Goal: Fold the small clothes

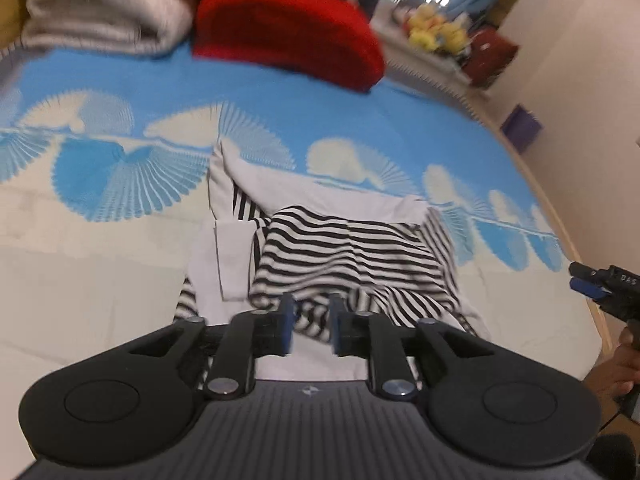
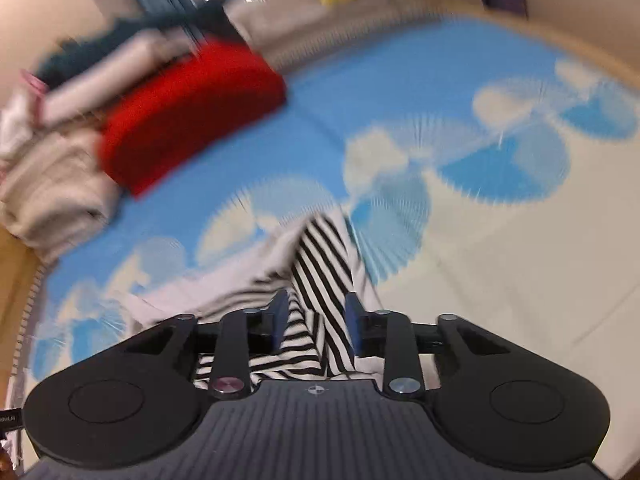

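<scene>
Striped garment folded on your blue-and-white bed cover.
Your left hand-held gripper and right hand-held gripper hover narrowly parted, apparently gripping nothing; red cushion beyond.

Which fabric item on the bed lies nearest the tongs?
The black-and-white striped garment, spread flat directly beneath both tongs. The red folded item and the beige folded blanket sit far back, stacked and plain-coloured.

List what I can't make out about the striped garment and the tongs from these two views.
- Striped garment: near edge hidden behind the left tongs in the left wrist view.
- Same garment in the right wrist view: motion blur smears its folds; the right tongs cover its near part.
- Right tongs in the left wrist view: cut off by the right edge.
</scene>
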A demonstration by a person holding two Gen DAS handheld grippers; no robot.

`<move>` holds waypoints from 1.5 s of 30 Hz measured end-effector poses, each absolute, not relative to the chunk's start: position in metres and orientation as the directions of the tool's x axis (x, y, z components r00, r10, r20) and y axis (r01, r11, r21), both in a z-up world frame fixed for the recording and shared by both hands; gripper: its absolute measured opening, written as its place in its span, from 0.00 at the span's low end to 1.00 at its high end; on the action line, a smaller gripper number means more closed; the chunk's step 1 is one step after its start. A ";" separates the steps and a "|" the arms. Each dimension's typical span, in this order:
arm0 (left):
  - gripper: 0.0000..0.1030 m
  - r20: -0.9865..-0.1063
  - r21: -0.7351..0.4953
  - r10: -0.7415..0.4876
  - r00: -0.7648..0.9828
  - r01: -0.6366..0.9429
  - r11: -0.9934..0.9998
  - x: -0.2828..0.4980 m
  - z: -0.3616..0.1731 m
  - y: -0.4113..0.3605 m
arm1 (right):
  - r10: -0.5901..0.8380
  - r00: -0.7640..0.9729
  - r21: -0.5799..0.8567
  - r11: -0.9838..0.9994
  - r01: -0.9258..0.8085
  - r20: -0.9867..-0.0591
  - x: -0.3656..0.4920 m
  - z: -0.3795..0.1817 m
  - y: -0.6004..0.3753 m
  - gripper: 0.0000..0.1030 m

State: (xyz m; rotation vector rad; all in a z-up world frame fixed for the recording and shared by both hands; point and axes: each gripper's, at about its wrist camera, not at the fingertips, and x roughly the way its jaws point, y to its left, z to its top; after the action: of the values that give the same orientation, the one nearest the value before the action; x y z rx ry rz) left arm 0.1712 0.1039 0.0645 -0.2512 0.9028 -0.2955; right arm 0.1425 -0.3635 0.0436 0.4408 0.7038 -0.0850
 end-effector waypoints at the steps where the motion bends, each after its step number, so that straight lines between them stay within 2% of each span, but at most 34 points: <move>1: 0.30 -0.725 -0.331 -0.350 0.593 0.145 0.932 0.152 0.065 0.105 | 0.070 0.779 0.367 0.906 0.212 -0.623 0.124 0.048 -0.365 0.41; 5: 0.35 -0.759 -0.366 -0.339 0.556 0.065 0.928 0.096 0.027 0.112 | 0.052 0.789 0.326 0.926 0.192 -0.612 0.064 0.030 -0.364 0.46; 7: 0.37 -0.783 -0.369 -0.310 0.539 0.000 0.930 0.075 0.004 0.119 | 0.037 0.761 0.308 0.927 0.217 -0.648 0.041 0.011 -0.367 0.46; 8: 0.42 -0.801 -0.371 -0.292 0.523 -0.050 0.927 0.068 -0.016 0.123 | 0.029 0.745 0.301 0.925 0.233 -0.666 0.035 -0.004 -0.366 0.46; 10: 0.43 -0.865 -0.364 -0.262 0.427 -0.175 0.915 0.065 -0.050 0.131 | 0.013 0.700 0.277 0.924 0.265 -0.714 0.024 -0.039 -0.364 0.46; 12: 0.46 -0.885 -0.392 -0.285 0.369 -0.256 0.884 0.069 -0.065 0.137 | 0.006 0.589 0.245 0.913 0.326 -0.808 0.026 -0.070 -0.364 0.46; 14: 0.69 -0.879 -0.417 -0.309 0.363 -0.272 0.867 0.074 -0.071 0.142 | 0.057 0.536 0.311 0.863 0.397 -0.842 0.028 -0.088 -0.371 0.46; 15: 0.71 -0.882 -0.414 -0.308 0.358 -0.274 0.868 0.076 -0.074 0.142 | 0.076 0.523 0.334 0.844 0.420 -0.849 0.032 -0.094 -0.374 0.46; 19: 0.71 -0.887 -0.421 -0.328 0.325 -0.281 0.862 0.079 -0.085 0.140 | 0.050 0.462 0.278 0.853 0.441 -0.886 0.041 -0.109 -0.367 0.48; 25: 0.71 -0.907 -0.346 -0.263 0.330 -0.224 0.911 0.079 -0.095 0.121 | 0.049 0.409 0.253 0.850 0.461 -0.911 0.040 -0.135 -0.361 0.50; 27: 0.62 -0.914 -0.295 -0.221 0.339 -0.185 0.937 0.077 -0.094 0.112 | 0.041 0.398 0.238 0.857 0.458 -0.916 0.038 -0.139 -0.358 0.50; 28: 0.46 -0.921 -0.256 -0.188 0.343 -0.167 0.952 0.077 -0.094 0.108 | 0.034 0.398 0.230 0.860 0.456 -0.917 0.038 -0.138 -0.356 0.50; 29: 0.26 -0.925 -0.210 -0.149 0.348 -0.146 0.967 0.076 -0.094 0.104 | 0.032 0.401 0.228 0.863 0.451 -0.915 0.037 -0.137 -0.354 0.50; 30: 0.19 -0.927 -0.183 -0.129 0.352 -0.126 0.975 0.076 -0.094 0.102 | 0.037 0.410 0.234 0.866 0.441 -0.911 0.036 -0.135 -0.352 0.50; 31: 0.04 -0.930 -0.150 -0.101 0.355 -0.113 0.982 0.075 -0.093 0.101 | 0.041 0.414 0.237 0.869 0.434 -0.909 0.037 -0.135 -0.350 0.50; 35: 0.04 -0.918 -0.054 0.010 0.396 -0.150 0.987 0.061 -0.079 0.113 | 0.045 0.416 0.236 0.875 0.422 -0.908 0.035 -0.132 -0.348 0.50; 37: 0.04 -0.917 -0.128 -0.059 0.394 -0.151 0.980 0.060 -0.078 0.122 | 0.044 0.415 0.238 0.872 0.428 -0.909 0.034 -0.131 -0.352 0.50; 39: 0.10 -0.895 -0.261 -0.157 0.416 -0.205 0.943 0.061 -0.074 0.138 | 0.034 0.400 0.223 0.872 0.436 -0.916 0.034 -0.133 -0.354 0.50; 40: 0.25 -0.883 -0.307 -0.184 0.431 -0.236 0.922 0.062 -0.073 0.146 | 0.033 0.399 0.224 0.869 0.441 -0.916 0.033 -0.133 -0.356 0.50; 41: 0.54 -0.873 -0.334 -0.196 0.446 -0.256 0.907 0.062 -0.071 0.150 | 0.040 0.401 0.232 0.865 0.445 -0.915 0.033 -0.133 -0.357 0.50; 43: 0.83 -0.861 -0.366 -0.202 0.467 -0.291 0.884 0.063 -0.071 0.154 | 0.047 0.407 0.241 0.865 0.440 -0.912 0.033 -0.133 -0.358 0.49; 45: 0.83 -0.863 -0.381 -0.221 0.454 -0.298 0.875 0.068 -0.074 0.151 | 0.051 0.410 0.242 0.870 0.430 -0.911 0.033 -0.134 -0.357 0.49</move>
State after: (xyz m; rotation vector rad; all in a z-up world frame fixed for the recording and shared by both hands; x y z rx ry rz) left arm 0.0683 0.1512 -0.0740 -0.5299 1.1134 0.0504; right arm 0.0335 -0.3569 -0.1338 0.4843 1.1344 -0.2508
